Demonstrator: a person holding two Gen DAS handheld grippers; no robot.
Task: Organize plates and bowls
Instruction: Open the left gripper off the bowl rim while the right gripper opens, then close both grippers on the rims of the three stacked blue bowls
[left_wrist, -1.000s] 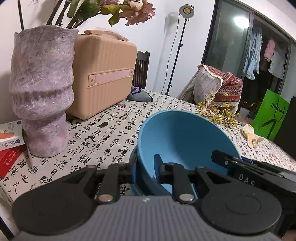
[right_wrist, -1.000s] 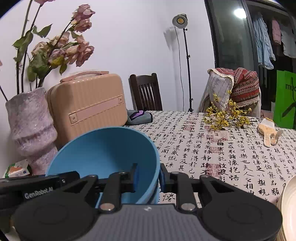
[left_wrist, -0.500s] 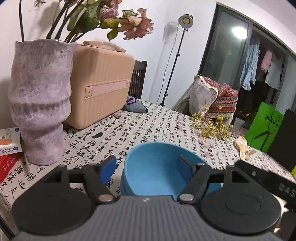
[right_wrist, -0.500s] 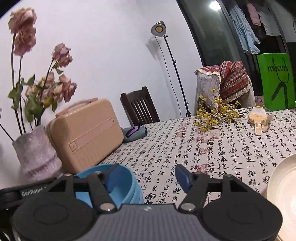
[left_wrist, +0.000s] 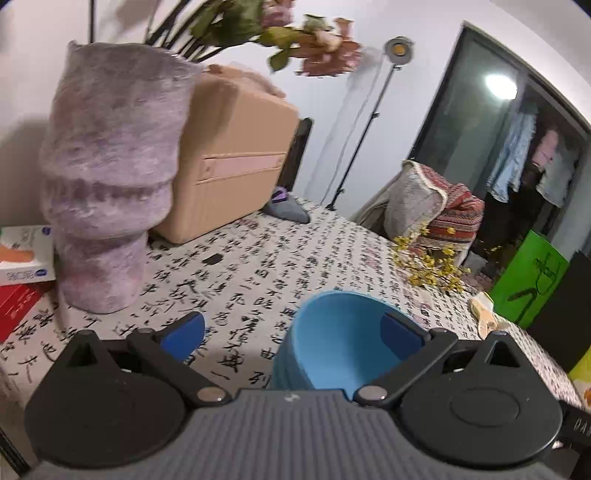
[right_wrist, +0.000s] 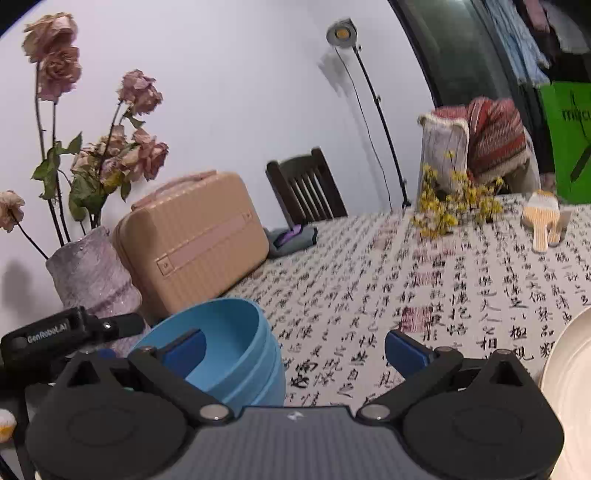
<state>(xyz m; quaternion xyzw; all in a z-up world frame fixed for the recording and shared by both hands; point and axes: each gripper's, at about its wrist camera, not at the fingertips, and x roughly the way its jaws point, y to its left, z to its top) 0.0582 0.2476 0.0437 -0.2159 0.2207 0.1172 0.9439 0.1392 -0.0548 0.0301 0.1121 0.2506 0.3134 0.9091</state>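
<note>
Your stack of blue bowls (right_wrist: 236, 354) sits on the calligraphy-print tablecloth (right_wrist: 424, 288) at the lower left of the right wrist view: matte sky-blue, round, with three nested rims showing down its side, the top one empty. In the left wrist view the same stack (left_wrist: 340, 343) stands at the lower centre-right, just ahead of the gripper body.

Your left gripper (left_wrist: 291, 332) has just been opening and its jaws now stand wide; the right-hand blue pad (left_wrist: 400, 334) shows in front of the bowl's inside, the left-hand pad is off over the cloth, and neither presses on the rim. Your right gripper (right_wrist: 293, 347) has also just been opening to its full spread, with the stack at its left-hand pad (right_wrist: 184, 350) and bare cloth between the pads.

At the lower right edge of the right wrist view lies part of a cream plate (right_wrist: 569, 376), well apart from the bowls.

The purple vase (left_wrist: 110, 177) at the upper left of the left wrist view holds dried roses (right_wrist: 107, 147).
</note>
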